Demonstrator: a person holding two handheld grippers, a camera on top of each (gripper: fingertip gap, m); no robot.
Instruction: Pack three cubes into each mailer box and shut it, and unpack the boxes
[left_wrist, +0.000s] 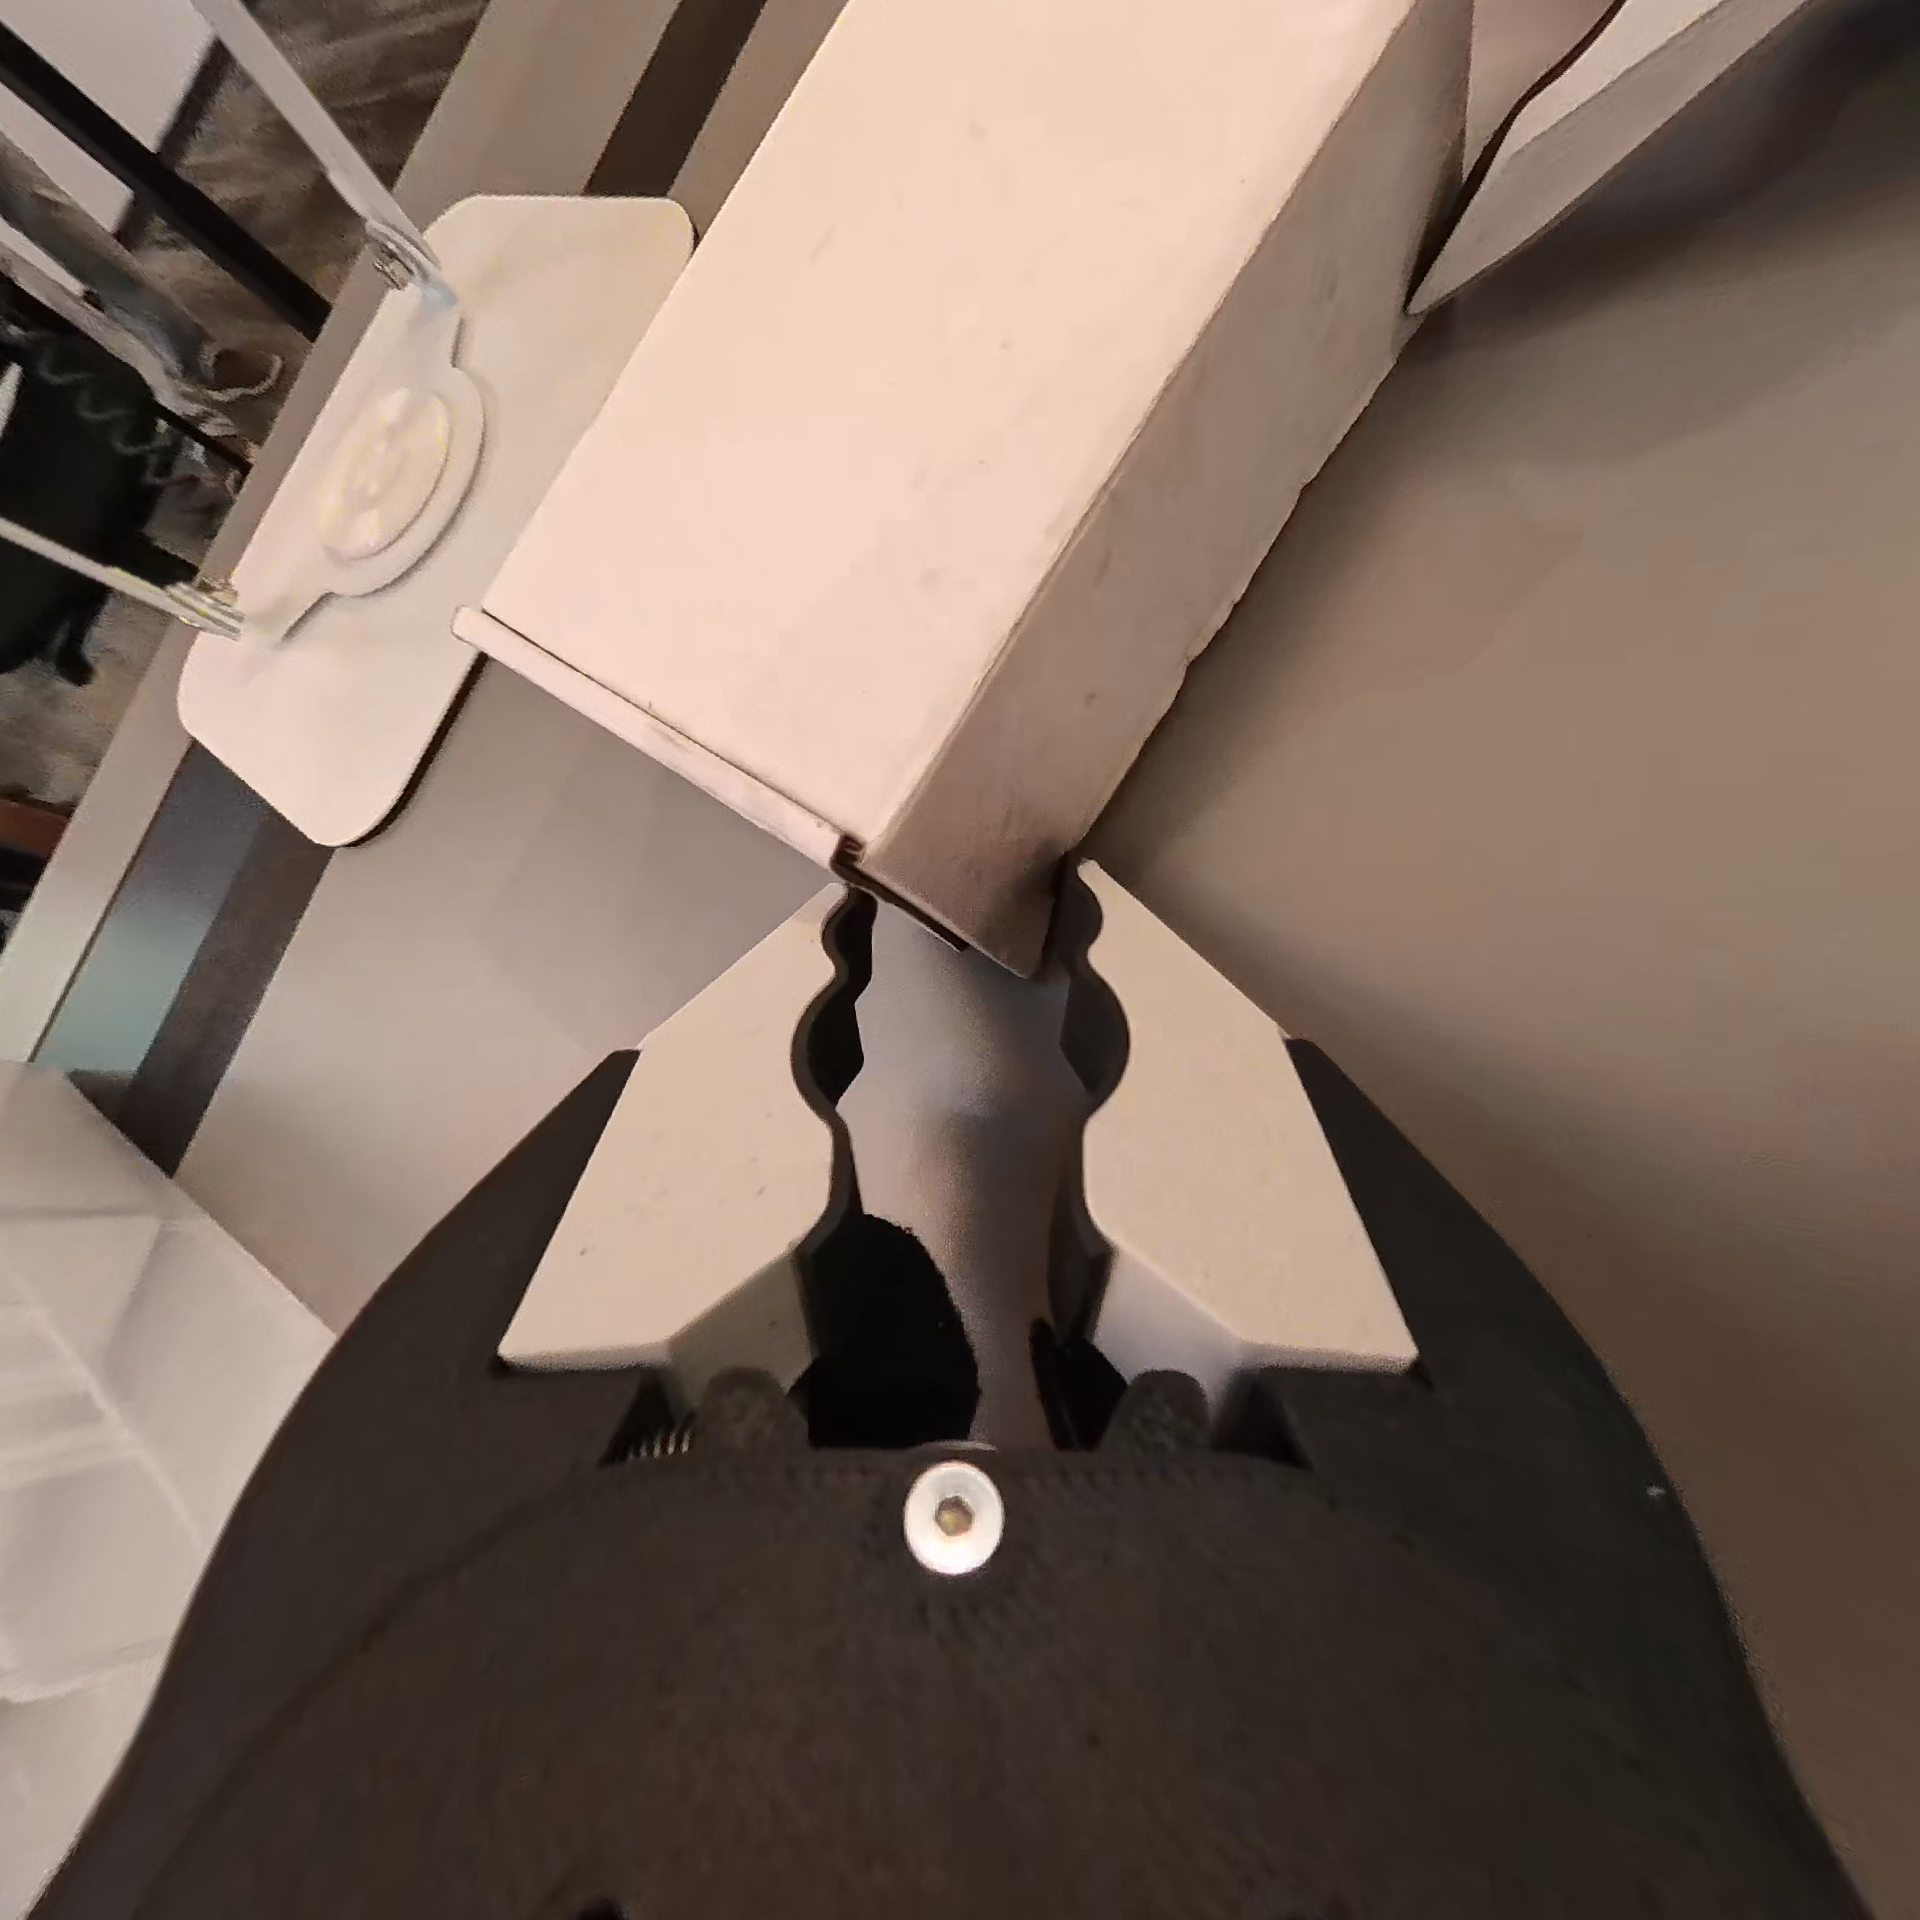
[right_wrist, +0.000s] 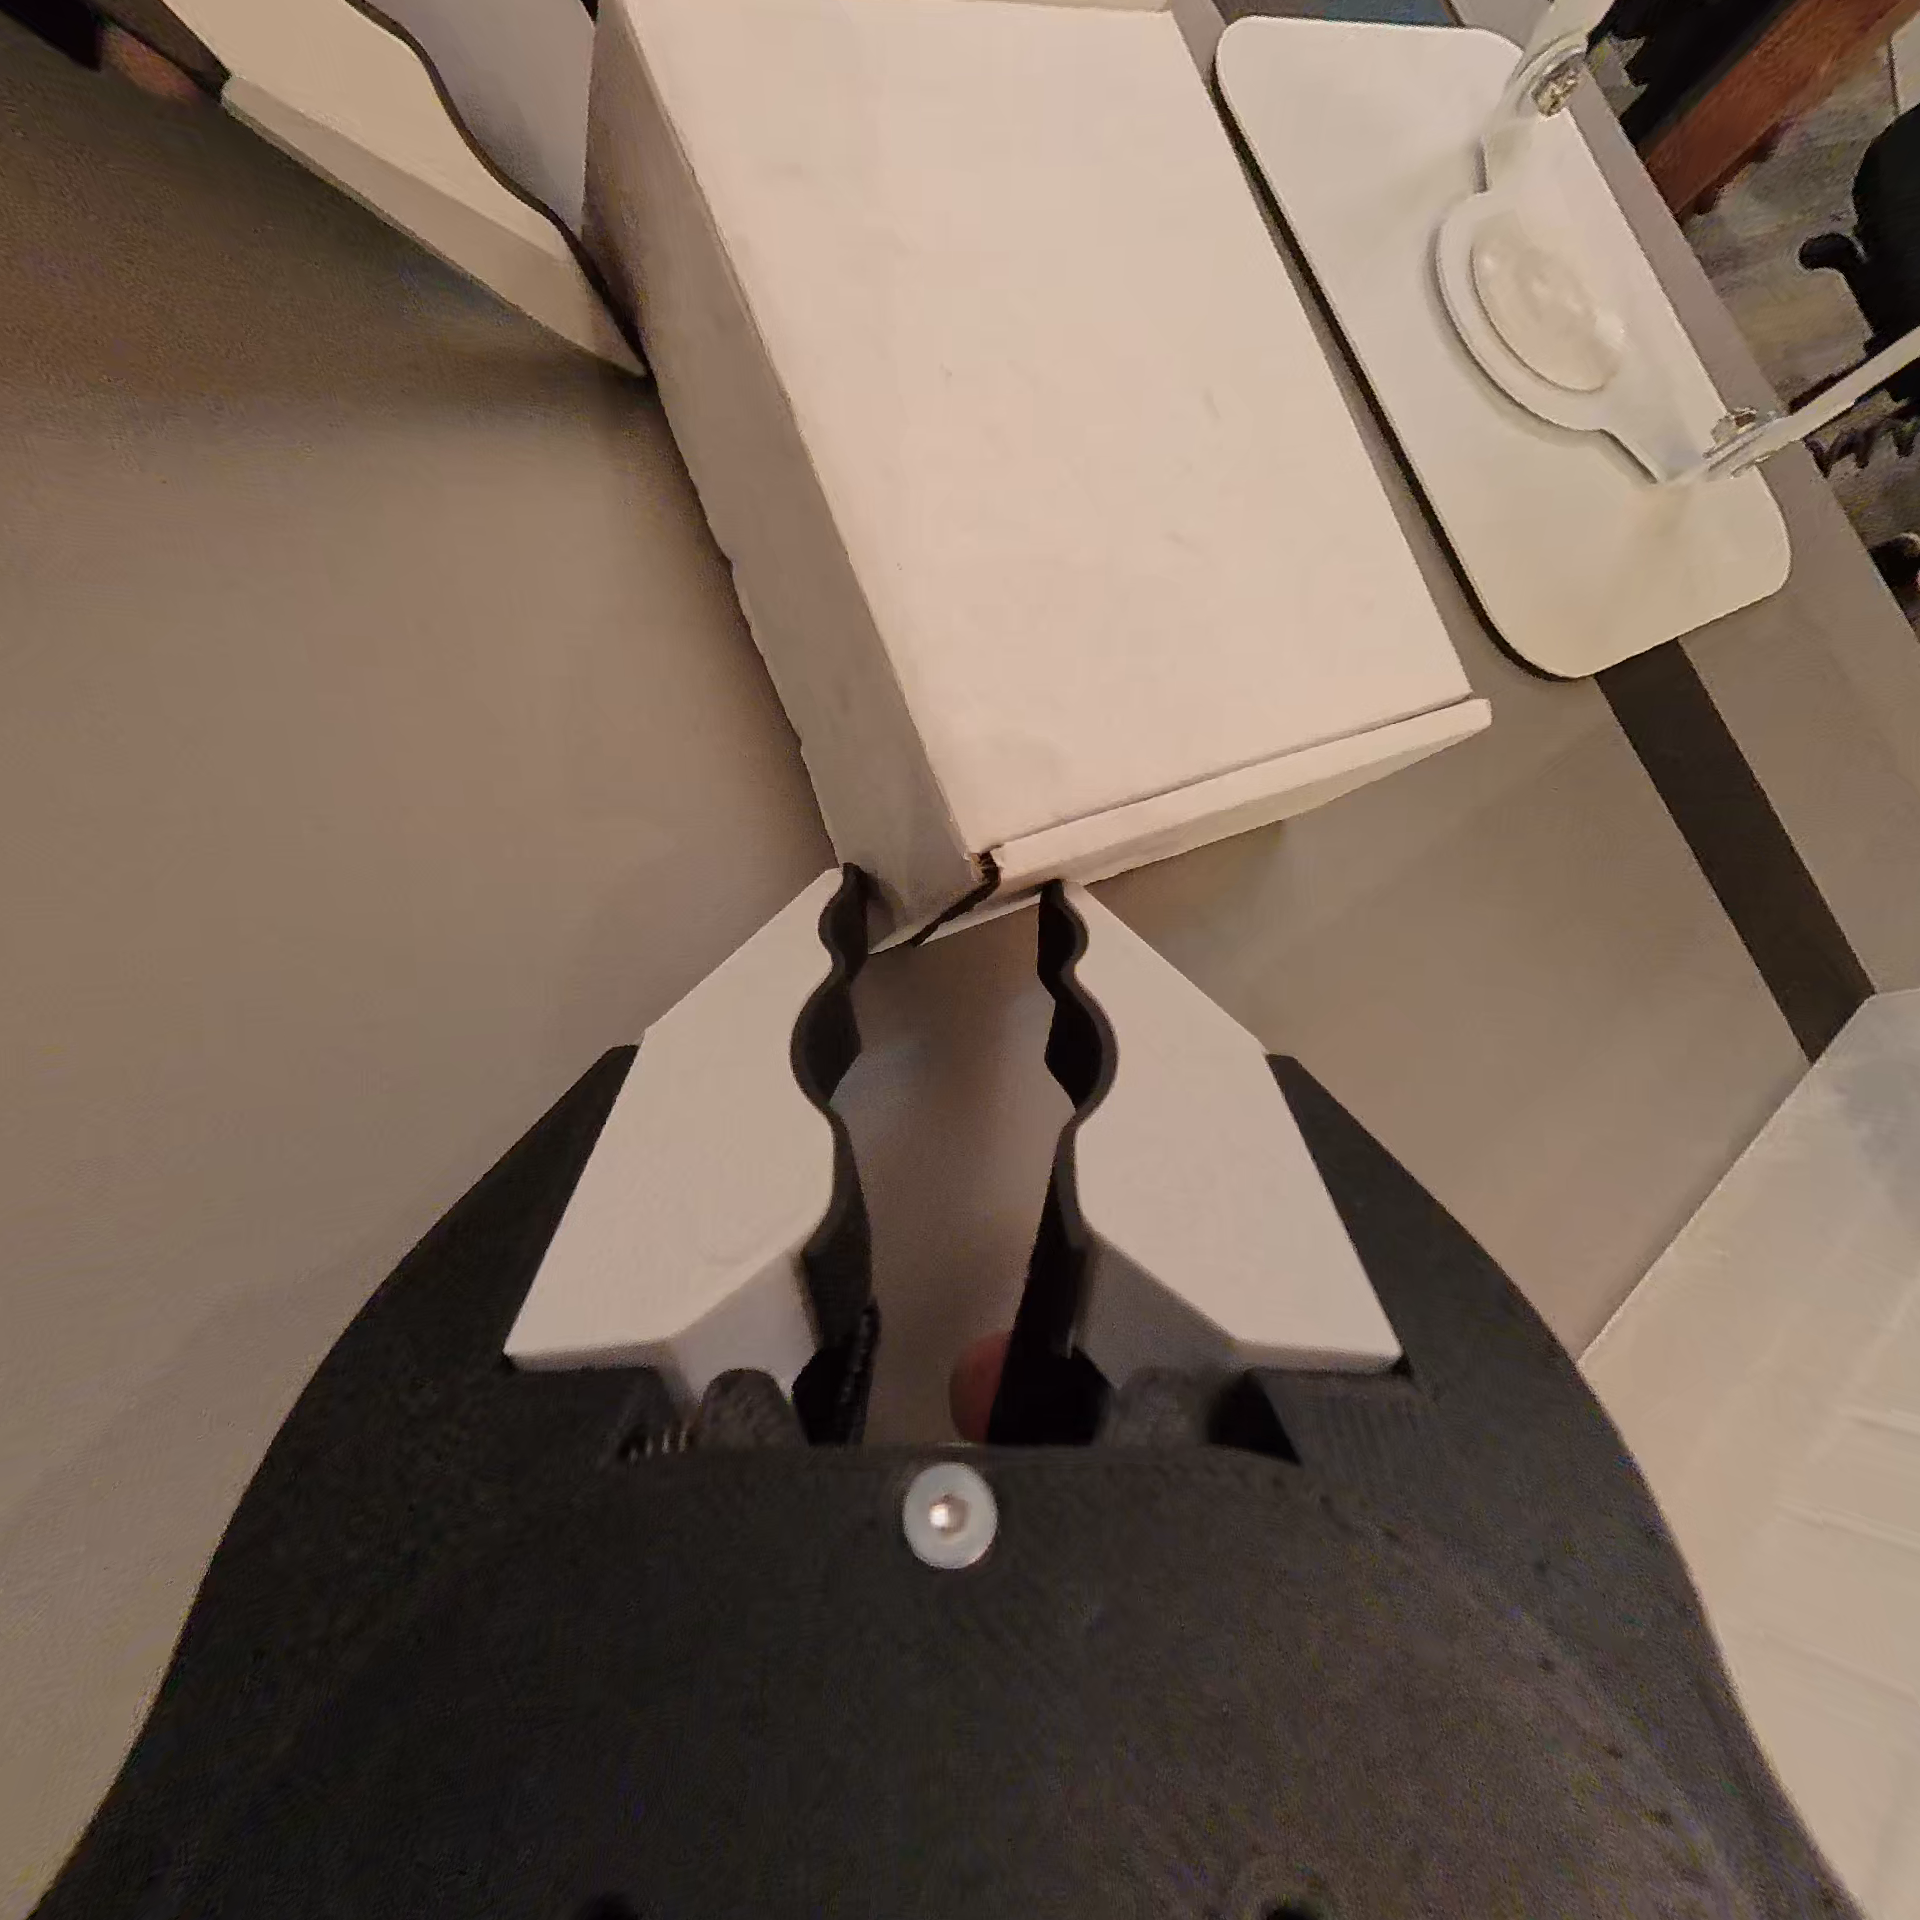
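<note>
Mailer box: a shut white cardboard box, seen resting on the grey table; judged light, stiff-walled, smooth-faced.
Hold: best taken at the near corners, below the lid's edge.
Left gripper: partly open, one near corner lodged between its tips; a firm clamp cannot be told.
Right gripper: partly open, the other near corner met at its tips.

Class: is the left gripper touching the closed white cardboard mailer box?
Touching. The left wrist view shows the left gripper with both fingertips against the closed white cardboard mailer box's near corner.
</note>
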